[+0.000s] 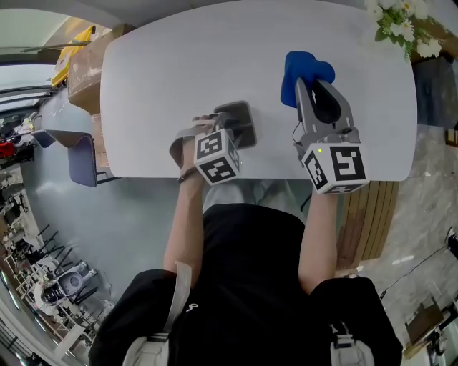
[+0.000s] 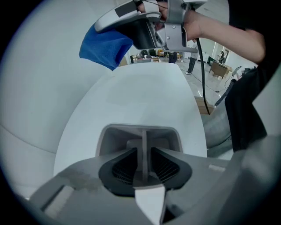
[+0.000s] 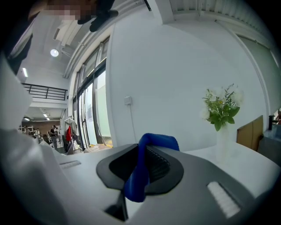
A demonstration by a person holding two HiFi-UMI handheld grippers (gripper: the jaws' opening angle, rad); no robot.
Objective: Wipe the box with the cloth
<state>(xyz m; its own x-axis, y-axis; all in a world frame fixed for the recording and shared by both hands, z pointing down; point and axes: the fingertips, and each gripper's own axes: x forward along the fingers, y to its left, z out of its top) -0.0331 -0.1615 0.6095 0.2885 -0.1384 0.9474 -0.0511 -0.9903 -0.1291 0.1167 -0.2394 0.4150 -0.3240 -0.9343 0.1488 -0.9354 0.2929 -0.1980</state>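
Note:
A small grey open box [image 1: 245, 123] rests on the white table [image 1: 172, 64] near its front edge. My left gripper [image 1: 227, 134] points steeply down over it. In the left gripper view its jaws straddle a thin upright wall of the box [image 2: 115, 137]; the left gripper [image 2: 143, 163] stands open, its pads a little apart from that wall. To the right, my right gripper [image 1: 315, 89] hovers above the table, shut on a blue cloth [image 1: 304, 70]. The cloth [image 3: 139, 176] hangs bunched between the pads of the right gripper [image 3: 143, 169]. From the left gripper view the cloth [image 2: 105, 47] shows up high.
White flowers [image 1: 401, 21] in a vase stand at the table's far right corner, and the flowers [image 3: 221, 110] also show in the right gripper view. A cardboard carton [image 1: 86, 71] and a chair [image 1: 79, 154] stand left of the table. Wooden panels [image 1: 372, 214] lean at the right.

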